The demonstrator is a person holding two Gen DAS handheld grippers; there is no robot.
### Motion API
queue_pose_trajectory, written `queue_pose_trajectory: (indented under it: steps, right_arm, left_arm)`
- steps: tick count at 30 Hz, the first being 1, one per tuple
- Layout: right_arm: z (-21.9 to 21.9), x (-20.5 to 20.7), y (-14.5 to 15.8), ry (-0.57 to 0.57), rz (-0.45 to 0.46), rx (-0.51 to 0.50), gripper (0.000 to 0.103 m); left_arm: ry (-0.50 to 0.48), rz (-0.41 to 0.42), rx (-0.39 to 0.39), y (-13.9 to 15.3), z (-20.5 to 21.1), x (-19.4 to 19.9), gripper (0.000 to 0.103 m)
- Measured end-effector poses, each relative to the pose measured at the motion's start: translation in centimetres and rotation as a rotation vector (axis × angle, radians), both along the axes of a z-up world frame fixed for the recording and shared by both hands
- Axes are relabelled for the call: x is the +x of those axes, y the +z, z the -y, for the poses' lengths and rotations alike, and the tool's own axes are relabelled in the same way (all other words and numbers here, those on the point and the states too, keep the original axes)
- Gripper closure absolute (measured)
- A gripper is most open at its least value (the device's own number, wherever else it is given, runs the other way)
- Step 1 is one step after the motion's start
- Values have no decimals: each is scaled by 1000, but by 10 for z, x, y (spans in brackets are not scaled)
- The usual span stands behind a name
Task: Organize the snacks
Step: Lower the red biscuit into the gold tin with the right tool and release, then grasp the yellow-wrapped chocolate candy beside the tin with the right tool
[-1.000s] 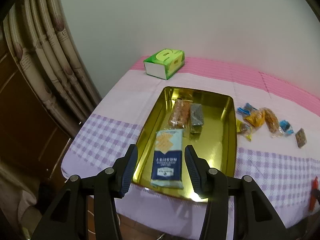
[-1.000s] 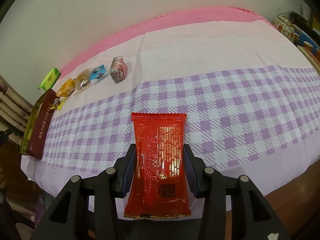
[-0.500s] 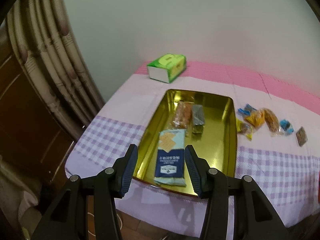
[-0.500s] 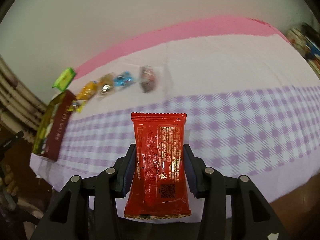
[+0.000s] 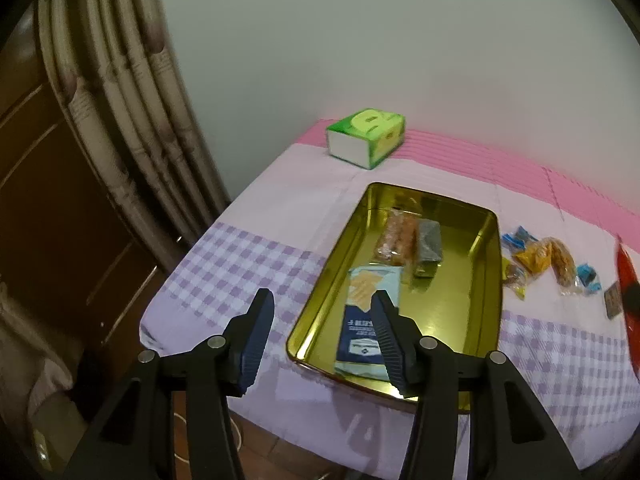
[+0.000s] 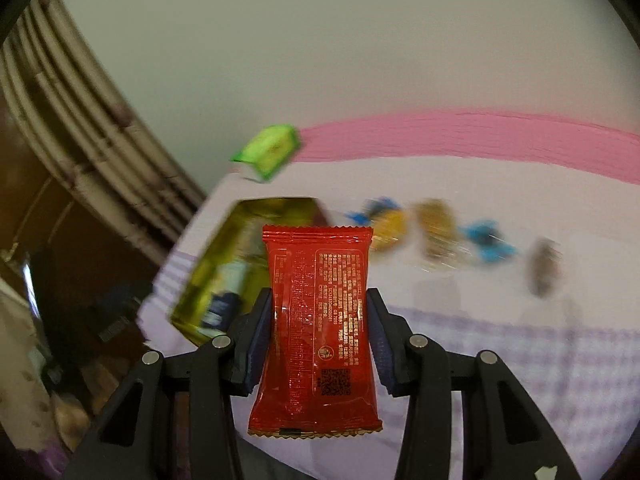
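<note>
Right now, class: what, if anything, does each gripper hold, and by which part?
The right gripper holds the red snack packet, pinched across its two long side edges around mid-length. The left gripper is open and holds nothing.

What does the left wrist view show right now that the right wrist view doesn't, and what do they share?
Only the left wrist view shows the left gripper, jaws open and empty, and sharply shows the blue cracker packet and two bars inside the tray.

Only the right wrist view shows the right gripper shut on the red snack packet, whose printed back faces the camera.

Both show the gold tray, the green tissue box and the loose candies on the tablecloth.
</note>
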State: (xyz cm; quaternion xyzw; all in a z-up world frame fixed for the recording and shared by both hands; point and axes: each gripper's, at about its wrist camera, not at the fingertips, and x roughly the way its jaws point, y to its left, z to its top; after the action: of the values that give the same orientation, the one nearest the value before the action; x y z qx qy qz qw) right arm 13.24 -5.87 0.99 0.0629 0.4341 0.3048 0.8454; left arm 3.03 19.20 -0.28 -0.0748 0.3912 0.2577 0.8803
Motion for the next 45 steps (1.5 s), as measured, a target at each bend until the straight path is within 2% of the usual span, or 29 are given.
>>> queue_pose_trajectory:
  steps: [6,11,16,21,30,34,37,38,41,44,45]
  right_arm:
    - [-73,27,-7,88,-60,39,61]
    - [-117,52,-28,104,-117,26,61]
    - [-140,75,-50,84,-168,22,61]
    - [-147,95,-68,50,-208,23,61]
    - [-155,108,-86,35,-236,15,58]
    - [-137,109,-76,29,-231,101,57]
    - [-106,102,-57,34,-172,132,57]
    - [-93,97,-51,37,-133,111,57]
    - [-61,83,-46,79,-22,-67,57]
    - [-47,77,-56,137,14,-201,59]
    - [-46,76,-58,164,22,-208,59]
  left_arm:
    - [30,-19,-60,-6,-14,0,51]
    - [8,-28,-48,-8,-10,4,51]
    - [3,-31,-26,-9,-10,6,50]
    - [8,-45,-66,-13,-17,7,48]
    - [-5,-56,-60,-15,-15,10,48]
    - [-9,-63,-61,-16,-15,10,48]
    - [-13,-68,-59,-17,-13,10,48]
    - [-14,-67,-60,-17,-13,10,47]
    - [-23,-75,-62,-18,-11,10,47]
    - [-38,-84,-57,-19,-7,11,47]
    - [-41,-86,-53,-20,-5,12,46]
